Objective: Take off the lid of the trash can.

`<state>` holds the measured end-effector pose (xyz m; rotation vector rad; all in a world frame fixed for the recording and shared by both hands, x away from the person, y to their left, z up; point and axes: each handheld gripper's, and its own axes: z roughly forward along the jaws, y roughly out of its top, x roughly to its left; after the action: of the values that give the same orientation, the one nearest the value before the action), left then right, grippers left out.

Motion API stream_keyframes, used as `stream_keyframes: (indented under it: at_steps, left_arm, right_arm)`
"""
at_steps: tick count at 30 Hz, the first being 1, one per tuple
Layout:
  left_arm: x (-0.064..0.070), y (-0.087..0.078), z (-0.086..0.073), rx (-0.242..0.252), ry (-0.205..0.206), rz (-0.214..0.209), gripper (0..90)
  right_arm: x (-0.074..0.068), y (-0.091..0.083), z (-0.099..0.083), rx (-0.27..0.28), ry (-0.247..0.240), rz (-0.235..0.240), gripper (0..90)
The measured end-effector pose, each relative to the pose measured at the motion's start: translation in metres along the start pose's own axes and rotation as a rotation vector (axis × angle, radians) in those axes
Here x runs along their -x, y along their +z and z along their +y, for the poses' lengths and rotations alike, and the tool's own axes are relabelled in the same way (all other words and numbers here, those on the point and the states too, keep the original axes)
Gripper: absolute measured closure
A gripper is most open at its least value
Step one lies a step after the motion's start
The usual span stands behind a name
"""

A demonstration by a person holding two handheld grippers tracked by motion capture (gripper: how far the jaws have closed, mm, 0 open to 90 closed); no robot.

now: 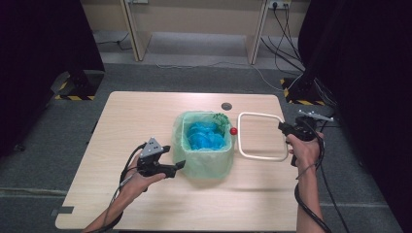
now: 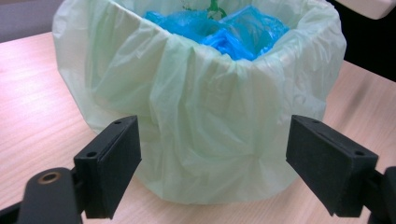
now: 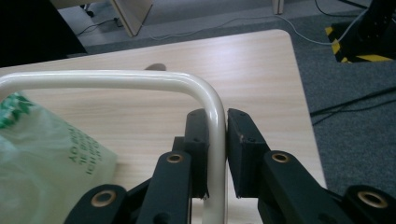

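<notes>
Two tongs are in use: the right tongs (image 3: 216, 154) are clamped on the cream frame (image 1: 262, 137) near the counter's (image 1: 145, 116) right edge. The left tongs (image 2: 212, 163) stand apart, just before the green-lined bin (image 1: 202, 145) at counter centre

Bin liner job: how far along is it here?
Done: the green liner is draped over the bin's rim, blue bags inside. In hand: the right gripper clamps the cream frame; the left gripper is open facing the bin. Left: the frame isn't on the bin yet.
</notes>
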<state>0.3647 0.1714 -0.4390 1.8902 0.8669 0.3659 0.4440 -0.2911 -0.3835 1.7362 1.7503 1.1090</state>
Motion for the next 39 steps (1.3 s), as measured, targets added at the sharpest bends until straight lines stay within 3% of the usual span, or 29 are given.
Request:
stream_keyframes:
  at_steps: [7, 21, 28, 35, 39]
  left_arm:
    - [0.000, 0.003, -0.008, -0.027, -0.004, -0.007, 17.1]
    - [-0.004, 0.002, -0.016, -0.046, -0.017, -0.002, 16.9]
    - [-0.001, 0.005, -0.018, -0.054, -0.012, -0.012, 16.9]
    - [0.000, 0.005, -0.018, -0.056, -0.008, -0.021, 16.7]
    - [0.000, 0.004, -0.016, -0.048, -0.011, -0.018, 16.7]
  right_arm:
    - [0.027, 0.007, -0.027, -0.040, 0.035, -0.039, 78.6]
    - [0.055, 0.035, -0.079, -0.117, 0.080, -0.086, 78.5]
    - [0.061, 0.042, -0.097, -0.129, 0.103, -0.097, 78.0]
    - [0.059, 0.043, -0.100, -0.115, 0.087, -0.122, 77.4]
    - [0.058, 0.043, -0.104, -0.111, 0.074, -0.116, 67.4]
